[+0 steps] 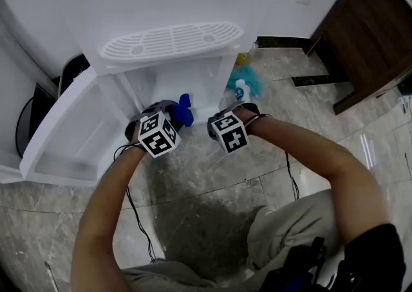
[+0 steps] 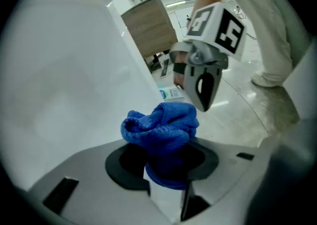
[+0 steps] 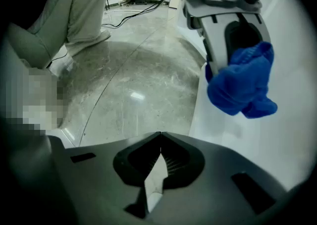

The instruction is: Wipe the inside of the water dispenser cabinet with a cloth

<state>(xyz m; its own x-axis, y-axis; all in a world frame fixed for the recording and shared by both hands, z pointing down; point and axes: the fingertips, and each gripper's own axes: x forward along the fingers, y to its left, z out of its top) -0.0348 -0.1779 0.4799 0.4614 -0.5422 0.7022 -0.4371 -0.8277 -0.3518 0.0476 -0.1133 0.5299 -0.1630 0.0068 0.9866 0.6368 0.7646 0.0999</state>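
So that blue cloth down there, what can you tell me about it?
The blue cloth is a soft ribbed knit, like microfibre, scrunched into a wad. The jaws of the left gripper are clamped on one end, and the loose folds bulge out past them. It is held off the floor at the mouth of the open white water dispenser cabinet, close to a white wall; whether it touches can't be told.

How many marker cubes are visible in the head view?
2. One cube sits on the left gripper, which holds the blue cloth at the open cabinet; the other is on the right gripper beside it. None seems hidden.
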